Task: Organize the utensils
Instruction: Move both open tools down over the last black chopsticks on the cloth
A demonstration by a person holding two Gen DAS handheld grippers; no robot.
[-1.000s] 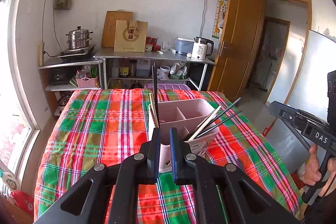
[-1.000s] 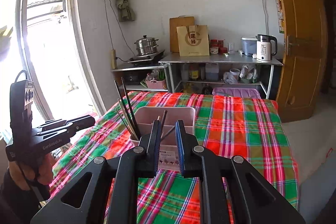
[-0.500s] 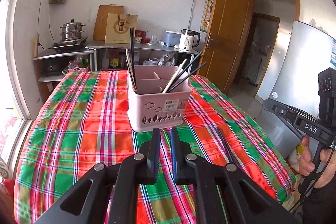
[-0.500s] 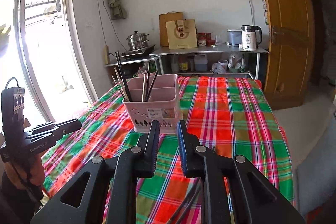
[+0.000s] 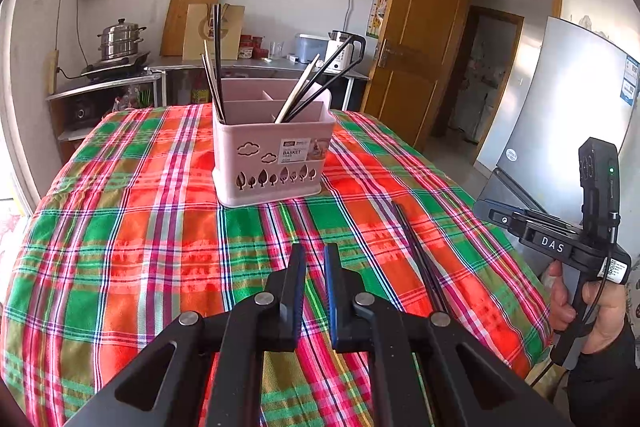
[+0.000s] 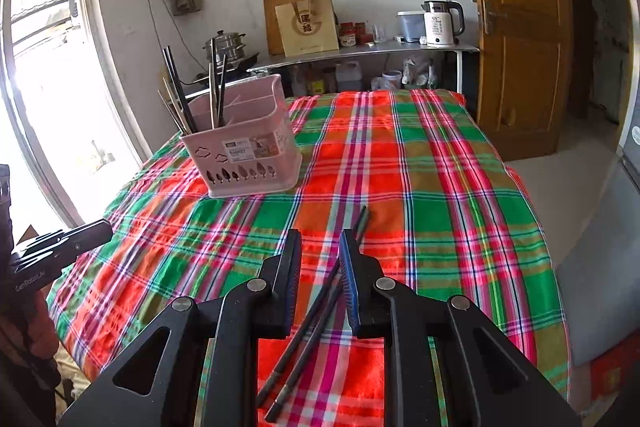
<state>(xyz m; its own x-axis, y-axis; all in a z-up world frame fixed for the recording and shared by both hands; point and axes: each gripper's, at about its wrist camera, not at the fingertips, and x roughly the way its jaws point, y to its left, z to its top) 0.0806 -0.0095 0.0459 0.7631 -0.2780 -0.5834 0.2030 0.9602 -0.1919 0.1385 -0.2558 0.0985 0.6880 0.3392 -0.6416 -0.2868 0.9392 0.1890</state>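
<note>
A pink utensil basket (image 5: 272, 155) with divided compartments stands on the plaid tablecloth (image 5: 140, 227) and holds several chopsticks, dark and pale. It also shows in the right wrist view (image 6: 244, 151). A pair of black chopsticks (image 6: 316, 311) lies flat on the cloth, passing under and between the fingers of my right gripper (image 6: 320, 245), which is open and empty above them. The same pair shows in the left wrist view (image 5: 420, 259). My left gripper (image 5: 314, 259) is empty, its jaws a narrow gap apart, low over the cloth in front of the basket.
The table's near and right edges drop off close to the loose chopsticks. Behind the table a metal shelf (image 6: 368, 49) carries a kettle (image 6: 440, 23), a steamer pot (image 5: 120, 39) and a paper bag. A wooden door (image 5: 420, 39) and a fridge (image 5: 568, 123) stand at right.
Both grippers have pulled back from the basket and dropped lower toward the table's near edge. The right gripper's jaws have widened and now stand over the loose black chopsticks.
</note>
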